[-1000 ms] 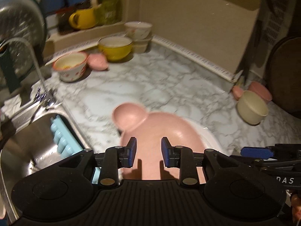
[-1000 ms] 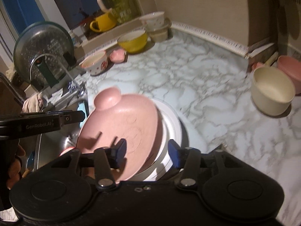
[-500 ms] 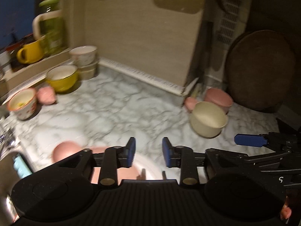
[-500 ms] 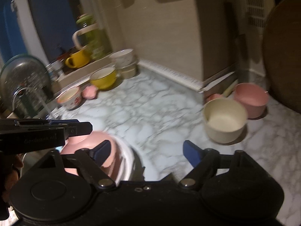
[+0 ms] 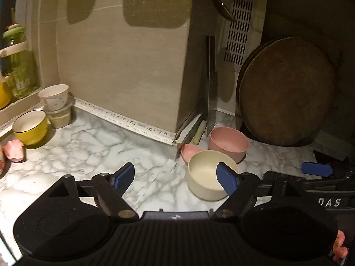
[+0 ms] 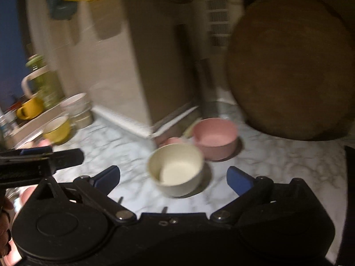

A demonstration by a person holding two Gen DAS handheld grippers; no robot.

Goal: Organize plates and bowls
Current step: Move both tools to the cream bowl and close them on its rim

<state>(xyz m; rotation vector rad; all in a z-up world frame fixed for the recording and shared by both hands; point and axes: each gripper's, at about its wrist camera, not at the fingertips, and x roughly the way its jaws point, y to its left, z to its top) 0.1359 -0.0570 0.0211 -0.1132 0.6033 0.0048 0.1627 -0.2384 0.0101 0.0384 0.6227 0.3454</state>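
Observation:
A cream bowl (image 5: 210,175) (image 6: 177,168) stands on the marble counter (image 5: 93,146). Behind it are a pink bowl (image 5: 228,143) (image 6: 214,137) and a small pink dish (image 5: 190,150). My left gripper (image 5: 175,178) hovers to the left of the cream bowl, its jaws opening with nothing between them. My right gripper (image 6: 174,177) faces the cream bowl from short of it, its jaws opening wide and touching nothing. At far left stand a yellow bowl (image 5: 30,126) and a white patterned bowl (image 5: 54,97) stacked on a beige one.
A round wooden board (image 5: 286,90) (image 6: 290,66) leans on the wall at the right, and a cleaver (image 5: 210,84) stands in the corner. A green jug (image 5: 20,66) and a yellow mug (image 6: 30,108) sit on the left ledge. The right view is blurred.
Both views have swung right, away from the pink plate on the white plate by the sink, toward the cream and pink bowls. Both grippers' jaws have spread wider.

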